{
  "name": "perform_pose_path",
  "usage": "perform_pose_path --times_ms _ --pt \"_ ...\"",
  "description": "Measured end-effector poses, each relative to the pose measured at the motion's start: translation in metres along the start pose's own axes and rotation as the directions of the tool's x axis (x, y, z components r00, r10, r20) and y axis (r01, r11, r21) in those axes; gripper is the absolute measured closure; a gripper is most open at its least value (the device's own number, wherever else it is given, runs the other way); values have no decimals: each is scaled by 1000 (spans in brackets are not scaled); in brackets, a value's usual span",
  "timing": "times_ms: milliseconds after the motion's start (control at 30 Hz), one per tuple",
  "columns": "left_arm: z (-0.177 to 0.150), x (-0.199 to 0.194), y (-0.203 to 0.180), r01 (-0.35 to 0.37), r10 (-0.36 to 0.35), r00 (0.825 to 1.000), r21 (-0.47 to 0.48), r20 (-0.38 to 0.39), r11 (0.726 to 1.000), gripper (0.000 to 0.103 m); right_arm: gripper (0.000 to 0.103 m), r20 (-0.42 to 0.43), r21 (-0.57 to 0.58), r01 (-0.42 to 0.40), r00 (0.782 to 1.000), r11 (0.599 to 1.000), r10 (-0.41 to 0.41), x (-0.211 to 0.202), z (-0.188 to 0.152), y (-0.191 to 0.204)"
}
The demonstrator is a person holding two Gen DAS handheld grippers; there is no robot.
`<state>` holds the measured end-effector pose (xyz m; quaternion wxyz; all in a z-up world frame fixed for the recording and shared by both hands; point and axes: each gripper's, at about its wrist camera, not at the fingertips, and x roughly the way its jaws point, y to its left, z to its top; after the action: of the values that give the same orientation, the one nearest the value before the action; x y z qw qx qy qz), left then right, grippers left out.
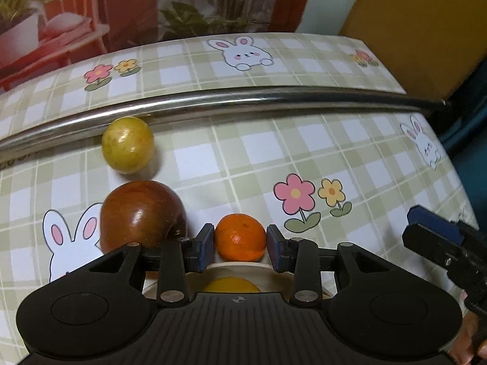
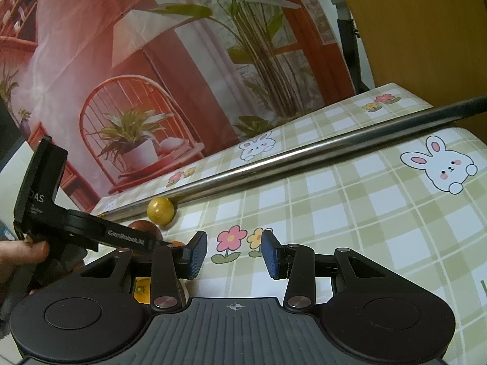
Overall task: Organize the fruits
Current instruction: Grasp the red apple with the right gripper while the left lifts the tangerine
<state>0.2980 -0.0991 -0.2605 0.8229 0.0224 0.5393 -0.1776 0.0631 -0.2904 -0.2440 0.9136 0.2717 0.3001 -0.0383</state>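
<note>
Left wrist view shows the left hand-held gripper (image 1: 240, 248) clamped on a small orange (image 1: 240, 237), both pads touching its sides, above the rim of a pale bowl (image 1: 274, 276) that already holds a yellow fruit (image 1: 231, 284). An apple (image 1: 141, 214) sits just left on the bench (image 1: 350, 158); a yellow-green fruit (image 1: 127, 144) rests against a metal rod (image 1: 213, 103). The right hand-held gripper (image 2: 234, 254) is empty, fingers spread. The step looks like placing the orange; next, lower and release over the bowl.
</note>
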Motion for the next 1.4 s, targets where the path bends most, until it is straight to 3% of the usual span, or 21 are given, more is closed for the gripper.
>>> perform_pose_path --times_ms 200,467,633,867,1033,1200,1400 --pt "-8 -10 -6 -4 2 998 31 64 999 65 65 5 -8 12 1000 1000 -12 -4 1 2" --pt "-20 -56 12 27 -25 983 -8 181 1000 65 65 4 -29 15 1000 999 -15 -8 3 10" --pt "-37 -89 35 22 -9 967 -45 254 999 65 65 -11 -67 5 1000 998 -6 -5 6 27" --pt "-68 -129 64 -42 68 937 -81 344 996 65 65 -56 -167 -40 998 985 31 11 14 64" --pt "-86 -144 81 -28 73 924 -124 375 992 65 64 -125 -283 -110 989 953 77 34 24 102" --pt "-103 -150 94 -12 79 916 -168 393 986 65 53 -204 -440 -163 976 883 78 62 33 140" --pt "-117 -153 107 24 68 910 -217 409 976 65 46 -298 -476 -183 954 860 39 105 39 154"
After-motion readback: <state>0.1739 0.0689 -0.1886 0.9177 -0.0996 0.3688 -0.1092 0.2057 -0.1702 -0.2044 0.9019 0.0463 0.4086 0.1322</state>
